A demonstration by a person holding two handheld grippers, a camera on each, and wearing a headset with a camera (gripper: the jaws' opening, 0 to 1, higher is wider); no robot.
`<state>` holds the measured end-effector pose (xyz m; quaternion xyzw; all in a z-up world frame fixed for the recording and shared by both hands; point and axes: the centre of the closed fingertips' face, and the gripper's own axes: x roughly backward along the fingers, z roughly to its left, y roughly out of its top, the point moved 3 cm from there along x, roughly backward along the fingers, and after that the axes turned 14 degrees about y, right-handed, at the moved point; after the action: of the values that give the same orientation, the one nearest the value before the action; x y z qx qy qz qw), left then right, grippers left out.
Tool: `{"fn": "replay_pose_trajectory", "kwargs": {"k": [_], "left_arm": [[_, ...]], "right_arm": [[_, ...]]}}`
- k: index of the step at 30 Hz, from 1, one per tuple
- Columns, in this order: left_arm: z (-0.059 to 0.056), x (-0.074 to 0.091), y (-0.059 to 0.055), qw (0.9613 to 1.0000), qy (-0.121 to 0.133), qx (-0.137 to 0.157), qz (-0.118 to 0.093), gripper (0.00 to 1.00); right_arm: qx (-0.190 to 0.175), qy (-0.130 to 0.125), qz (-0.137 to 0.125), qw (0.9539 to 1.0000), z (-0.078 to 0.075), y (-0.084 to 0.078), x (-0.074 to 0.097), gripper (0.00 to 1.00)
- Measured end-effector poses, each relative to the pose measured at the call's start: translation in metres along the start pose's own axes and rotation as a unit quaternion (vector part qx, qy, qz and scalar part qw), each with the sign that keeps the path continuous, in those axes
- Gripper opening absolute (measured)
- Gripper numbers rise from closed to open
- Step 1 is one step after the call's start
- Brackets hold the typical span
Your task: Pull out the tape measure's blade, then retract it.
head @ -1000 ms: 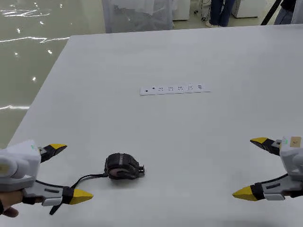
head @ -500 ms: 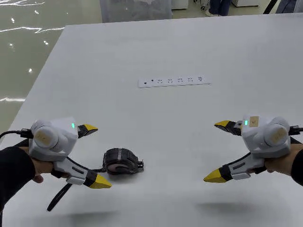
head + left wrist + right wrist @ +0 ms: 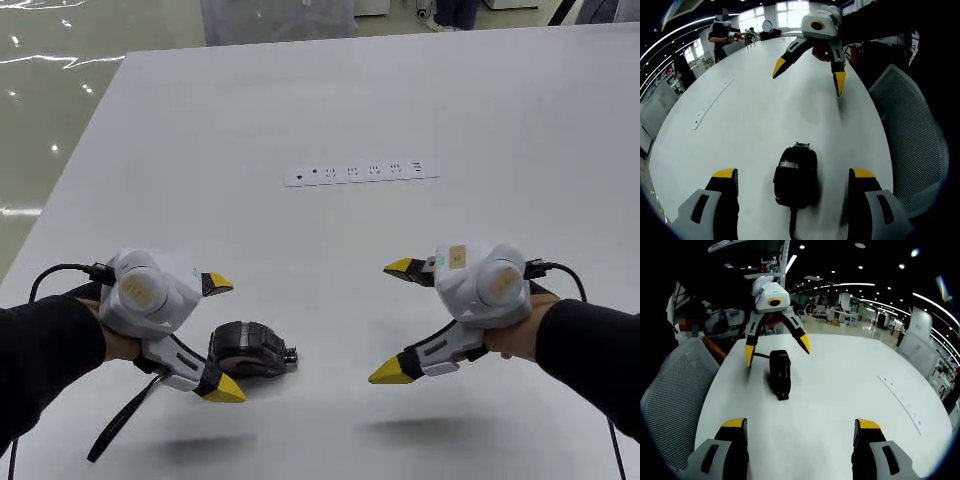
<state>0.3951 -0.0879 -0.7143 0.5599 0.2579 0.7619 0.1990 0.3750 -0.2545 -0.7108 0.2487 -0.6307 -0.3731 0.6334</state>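
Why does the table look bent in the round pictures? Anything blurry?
Left gripper view: fisheye lens curves the white table; the black tape measure looks slightly smeared. Right gripper view: same curving, sharper. Head view: undistorted, soft shadows under left claw and right claw.

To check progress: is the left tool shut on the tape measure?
No, the left tool is open, its jaws on either side of the tape measure, not touching.

There is one tape measure (image 3: 250,350) on the single white tabletop (image 3: 400,100). Two hand-held tools are here, the left tool (image 3: 222,337) and the right tool (image 3: 394,319). Each has two yellow-tipped jaws, four tips in all. I count one white power strip (image 3: 360,172) and one grey mesh chair (image 3: 910,140).
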Motion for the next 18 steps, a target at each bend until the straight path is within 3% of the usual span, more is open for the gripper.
{"fn": "replay_pose_trajectory", "kwargs": {"k": [5,7,8,11,18], "left_arm": [[-0.003,-0.007,-0.004,0.9998,-0.013,-0.004,0.015,0.82],[0.002,-0.011,-0.007,0.9997,0.001,0.002,0.026,0.77],[0.001,-0.012,-0.008,0.9994,-0.004,0.012,0.031,0.77],[0.003,-0.017,-0.01,0.9991,0.0,0.005,0.042,0.73],[-0.001,-0.021,-0.008,0.9989,-0.012,-0.026,0.036,0.56]], "right_arm": [[0.004,0.018,0.0,0.9998,0.002,0.005,-0.02,0.82],[0.008,0.021,0.003,0.9997,0.001,0.007,-0.027,0.81],[0.007,0.024,0.004,0.9997,0.0,0.007,-0.029,0.79],[0.009,0.031,0.006,0.9995,-0.001,0.01,-0.04,0.76],[0.004,0.048,0.002,0.9988,-0.001,0.017,-0.057,0.61]]}}
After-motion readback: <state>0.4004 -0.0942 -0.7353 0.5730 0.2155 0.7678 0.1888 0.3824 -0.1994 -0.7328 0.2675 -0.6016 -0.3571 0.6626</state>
